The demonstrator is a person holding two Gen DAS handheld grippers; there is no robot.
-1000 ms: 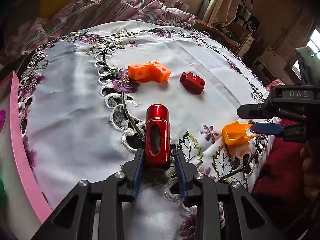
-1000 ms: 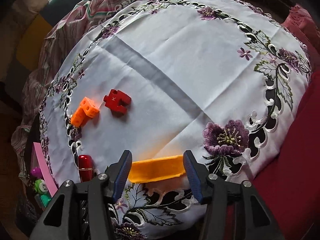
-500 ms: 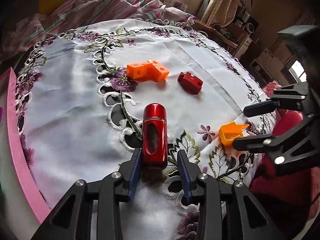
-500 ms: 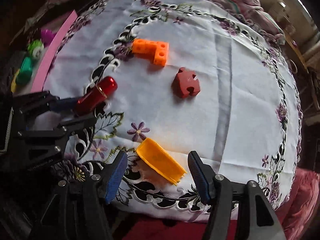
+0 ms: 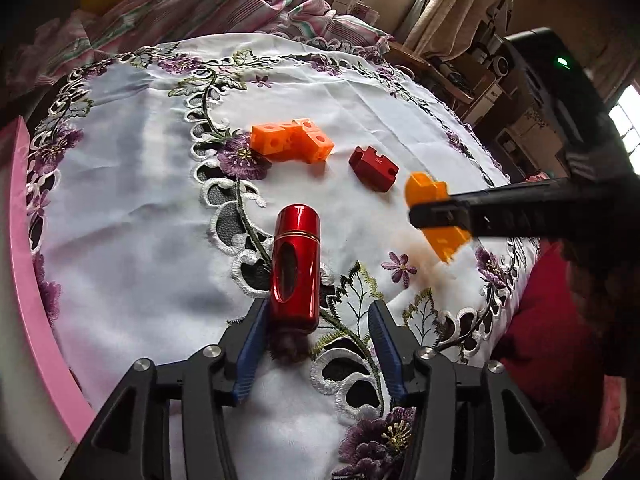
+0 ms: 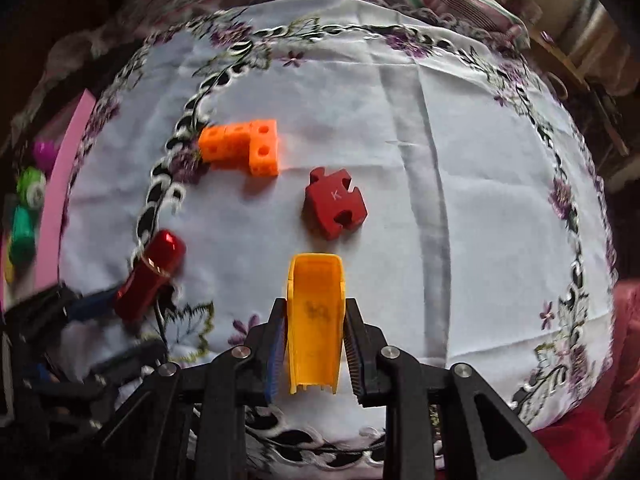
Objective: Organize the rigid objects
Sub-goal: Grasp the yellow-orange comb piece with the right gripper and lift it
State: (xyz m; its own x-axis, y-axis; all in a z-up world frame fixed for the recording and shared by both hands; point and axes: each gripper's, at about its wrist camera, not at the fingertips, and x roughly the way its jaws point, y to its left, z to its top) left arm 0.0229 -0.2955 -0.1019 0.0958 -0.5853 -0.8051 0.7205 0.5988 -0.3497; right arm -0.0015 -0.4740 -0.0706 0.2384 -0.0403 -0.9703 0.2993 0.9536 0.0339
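A shiny red cylinder lies on the embroidered white tablecloth between the fingers of my left gripper, which is open; only its left finger is near the cylinder. It also shows in the right wrist view. My right gripper is shut on an orange scoop-shaped piece and holds it above the cloth; the piece also shows in the left wrist view. An orange L-shaped block and a dark red notched block lie beyond.
A pink-rimmed tray stands at the left edge, with green and purple toys in it. A striped blanket lies behind the table. Dark red fabric lies at the right.
My right gripper has shut on the orange scoop piece and lifted it off the cloth, swinging round toward the blocks. My left gripper has opened wider around the red cylinder.
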